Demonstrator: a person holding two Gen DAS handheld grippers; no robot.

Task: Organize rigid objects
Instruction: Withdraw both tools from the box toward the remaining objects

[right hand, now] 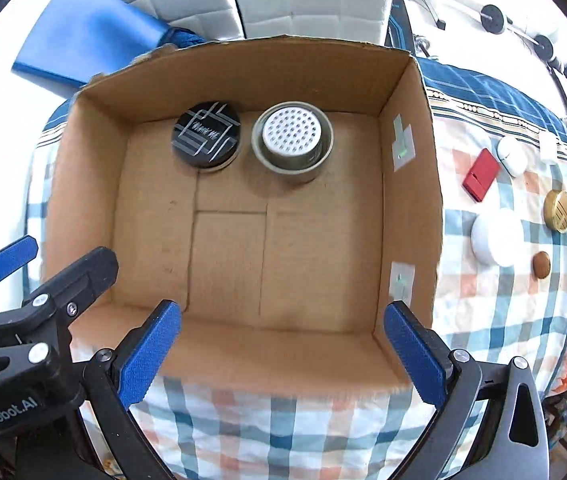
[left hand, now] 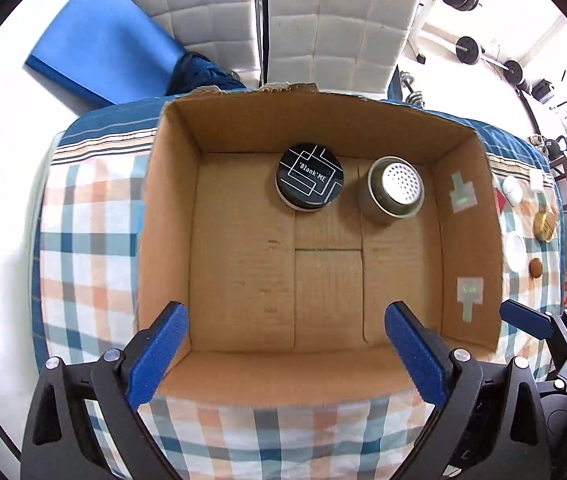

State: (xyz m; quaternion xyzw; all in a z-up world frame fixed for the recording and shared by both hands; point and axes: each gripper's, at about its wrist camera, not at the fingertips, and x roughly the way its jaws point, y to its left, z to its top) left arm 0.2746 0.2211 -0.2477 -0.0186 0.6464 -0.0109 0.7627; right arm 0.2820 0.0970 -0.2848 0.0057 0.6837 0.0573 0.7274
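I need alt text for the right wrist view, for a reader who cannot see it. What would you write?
Looking down into an open cardboard box on a checked cloth, with a black round tin and a perforated metal canister side by side at its far wall. The right gripper hangs above with jaws wide and empty. Small items, among them a red case, lie right of the box.
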